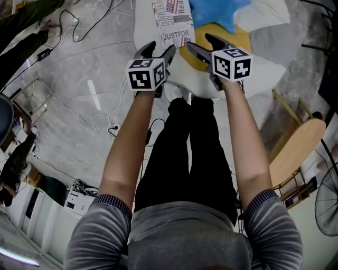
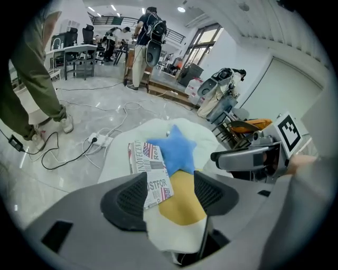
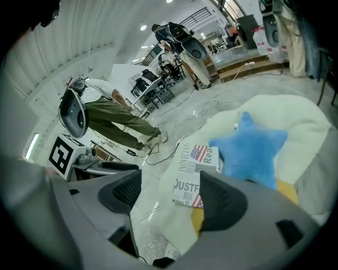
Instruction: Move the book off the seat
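The book point(image 1: 171, 21), a paperback with a flag-print cover, lies flat on the white padded seat point(image 1: 264, 79), at its left side. A blue star pillow point(image 1: 216, 10) overlaps the book's right edge, and a yellow cushion point(image 1: 235, 39) lies under the star. My left gripper point(image 1: 160, 50) hovers just short of the book's near end, open and empty. My right gripper point(image 1: 202, 43) hangs beside it over the yellow cushion, also open and empty. In the left gripper view the book point(image 2: 148, 163) shows beyond the jaws point(image 2: 170, 195). The right gripper view frames the book point(image 3: 193, 169) between its jaws point(image 3: 171, 198).
Cables and a power strip point(image 2: 100, 140) trail over the grey floor left of the seat. A person in olive trousers point(image 2: 31, 100) stands there. A wooden chair point(image 1: 296, 147) and a fan point(image 1: 327, 205) stand to the right. Desks and more people fill the far room.
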